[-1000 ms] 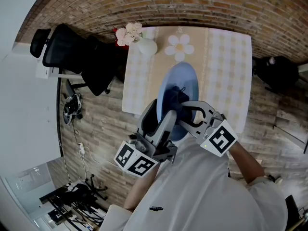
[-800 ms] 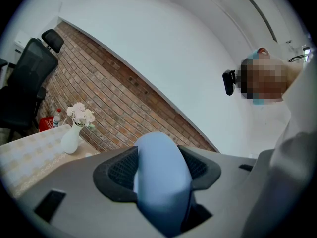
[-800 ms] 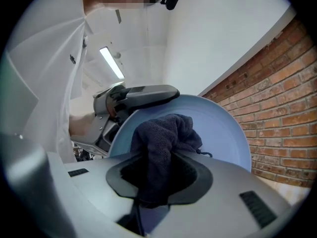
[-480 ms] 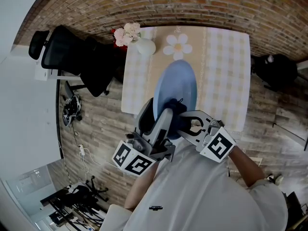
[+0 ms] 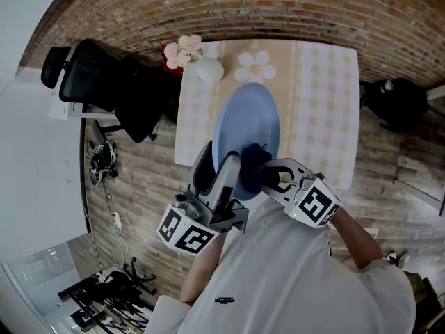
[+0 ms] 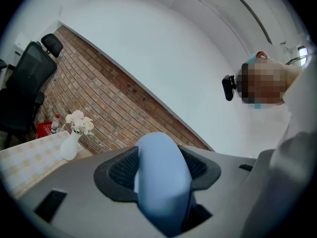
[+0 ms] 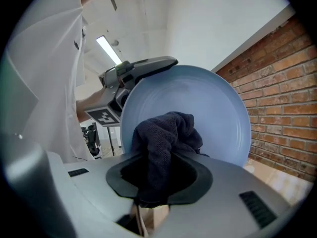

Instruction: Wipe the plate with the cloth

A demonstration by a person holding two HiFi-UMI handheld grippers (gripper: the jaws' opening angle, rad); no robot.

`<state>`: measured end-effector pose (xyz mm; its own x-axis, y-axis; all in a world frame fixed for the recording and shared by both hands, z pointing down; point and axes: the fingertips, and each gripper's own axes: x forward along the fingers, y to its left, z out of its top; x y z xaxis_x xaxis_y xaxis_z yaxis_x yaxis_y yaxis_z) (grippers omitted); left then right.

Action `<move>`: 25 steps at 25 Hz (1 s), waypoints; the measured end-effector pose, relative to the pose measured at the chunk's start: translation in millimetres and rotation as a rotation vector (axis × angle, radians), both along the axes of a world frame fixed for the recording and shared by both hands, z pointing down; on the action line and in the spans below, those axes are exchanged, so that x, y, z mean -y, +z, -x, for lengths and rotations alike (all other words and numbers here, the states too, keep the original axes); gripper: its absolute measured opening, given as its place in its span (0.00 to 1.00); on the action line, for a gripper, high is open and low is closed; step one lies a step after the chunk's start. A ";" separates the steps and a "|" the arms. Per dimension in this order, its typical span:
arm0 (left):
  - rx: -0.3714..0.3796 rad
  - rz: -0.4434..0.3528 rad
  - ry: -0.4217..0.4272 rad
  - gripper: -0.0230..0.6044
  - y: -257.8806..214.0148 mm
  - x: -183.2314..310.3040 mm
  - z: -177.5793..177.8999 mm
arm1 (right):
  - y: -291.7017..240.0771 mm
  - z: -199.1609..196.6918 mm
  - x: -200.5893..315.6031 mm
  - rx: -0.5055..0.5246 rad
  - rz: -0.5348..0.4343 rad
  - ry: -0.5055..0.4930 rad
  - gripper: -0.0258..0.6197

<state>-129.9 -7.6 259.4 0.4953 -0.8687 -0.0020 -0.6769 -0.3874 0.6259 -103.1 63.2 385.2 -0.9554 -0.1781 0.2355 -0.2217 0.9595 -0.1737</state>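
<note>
The pale blue plate (image 5: 249, 120) is held up above the checked table (image 5: 327, 96), clear of its surface, with the rim at the near end clamped between the jaws of the left gripper (image 6: 161, 175). A dark cloth (image 7: 166, 133) is gripped in the closed jaws of the right gripper (image 7: 157, 177), and its bunched end is pressed against the plate's face, close to the rim where the plate is clamped. The wiping appears to be under way, with most of the face beyond the cloth not yet reached. For the step to be done well, the plate should be steadied by the left gripper while the cloth is drawn across the face in overlapping strokes, out to the far rim. Pressure is best applied lightly and square to the face, since the plate is held at one edge only and could be levered out of the jaws by a hard push far from the clamp. Enough cloth should be left proud of the jaw tips that the glaze is touched by fabric alone. The white vase of flowers (image 5: 208, 67) at the table's far corner stands well apart and is unlikely to be disturbed.
</note>
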 end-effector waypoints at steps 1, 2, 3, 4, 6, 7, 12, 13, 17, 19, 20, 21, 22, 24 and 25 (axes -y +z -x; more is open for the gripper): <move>0.001 -0.003 -0.002 0.44 -0.8 0.3 0.3 | 4.6 -1.3 3.1 -0.016 0.004 0.008 0.23; 0.001 -0.006 -0.003 0.44 -1.7 0.6 0.6 | 9.2 -2.8 7.0 -0.030 0.008 0.019 0.23; 0.001 -0.008 -0.005 0.44 -2.5 1.0 0.9 | 13.7 -4.5 11.5 -0.045 0.010 0.031 0.23; 0.001 -0.010 -0.006 0.44 -3.2 1.5 1.0 | 18.1 -6.1 16.2 -0.060 0.008 0.043 0.23; 0.001 -0.011 -0.007 0.44 -3.5 2.1 0.7 | 26.1 -9.3 25.3 -0.086 0.005 0.061 0.23; 0.002 -0.011 -0.008 0.44 -3.1 1.9 0.5 | 29.6 -10.7 29.2 -0.095 0.004 0.067 0.23; 0.005 -0.003 -0.012 0.44 -1.3 0.1 0.3 | 40.9 -14.9 45.2 -0.133 -0.012 0.090 0.23; 0.006 -0.002 -0.013 0.44 -1.1 0.3 0.3 | 42.6 -15.2 49.2 -0.137 -0.012 0.096 0.23; 0.009 0.001 -0.011 0.44 1.7 0.5 -1.0 | 48.9 -18.5 65.2 -0.150 -0.004 0.132 0.23; 0.011 0.000 -0.007 0.43 2.1 0.4 -2.0 | 49.7 -20.0 71.1 -0.151 -0.004 0.152 0.23; 0.014 0.000 -0.004 0.44 2.3 0.5 -2.7 | 49.8 -20.3 73.8 -0.153 -0.005 0.159 0.23; 0.018 -0.001 0.000 0.44 2.5 0.8 -3.5 | 50.0 -20.6 76.6 -0.156 -0.008 0.165 0.23; 0.022 0.000 0.003 0.44 3.0 1.2 -4.5 | 50.2 -21.2 79.8 -0.161 -0.012 0.173 0.23; 0.020 0.005 0.011 0.44 4.5 2.7 -6.6 | 50.4 -24.1 88.2 -0.173 -0.026 0.197 0.23; 0.016 0.008 0.014 0.44 5.2 3.6 -7.6 | 50.1 -26.2 93.2 -0.177 -0.033 0.214 0.23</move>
<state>-122.3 -11.2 264.6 0.5074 -0.8616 0.0130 -0.6812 -0.3918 0.6184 -76.9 -30.0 435.3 -0.8397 -0.3818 0.3862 -0.4440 0.8922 -0.0833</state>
